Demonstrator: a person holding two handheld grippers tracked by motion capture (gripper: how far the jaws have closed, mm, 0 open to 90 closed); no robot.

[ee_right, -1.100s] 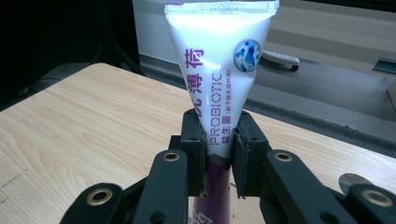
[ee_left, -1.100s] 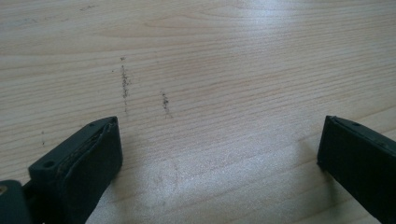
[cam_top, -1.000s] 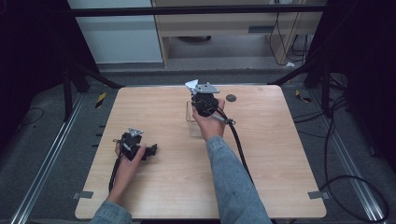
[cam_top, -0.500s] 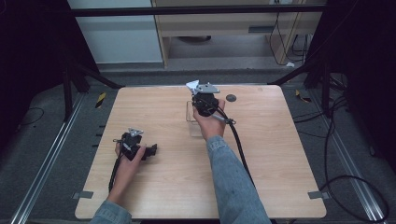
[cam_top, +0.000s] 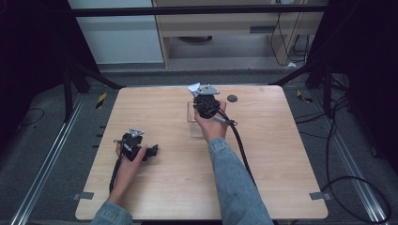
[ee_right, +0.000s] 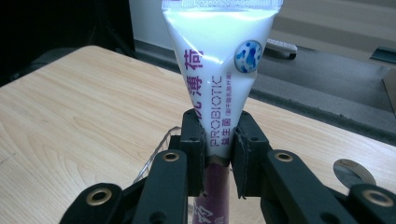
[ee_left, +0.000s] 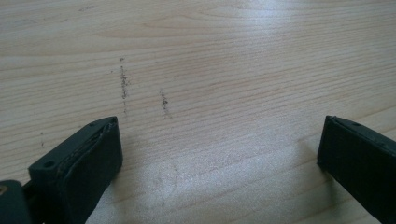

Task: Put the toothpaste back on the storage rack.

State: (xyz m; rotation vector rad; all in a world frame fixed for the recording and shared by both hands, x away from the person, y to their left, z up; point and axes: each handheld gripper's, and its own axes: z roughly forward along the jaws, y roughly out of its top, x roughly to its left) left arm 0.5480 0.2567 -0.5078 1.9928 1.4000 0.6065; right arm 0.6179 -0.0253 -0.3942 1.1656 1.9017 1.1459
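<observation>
Pale wood grain covers the worktop (cam_top: 159, 197), ringed by dark floor and black frame. At lower left of the high view, the left hand-held gripper (cam_top: 141, 151) is rested on the wood, its jaws spread wide with nothing between them. Right of centre, the right hand-held gripper (cam_top: 199, 92) is clamped on a white toothpaste tube (ee_right: 219, 70), held upright over a clear container (cam_top: 193, 117), crimped flat end uppermost, long axis vertical. Judged light, soft and slippery, the tube is best gripped low, where fuller.
</observation>
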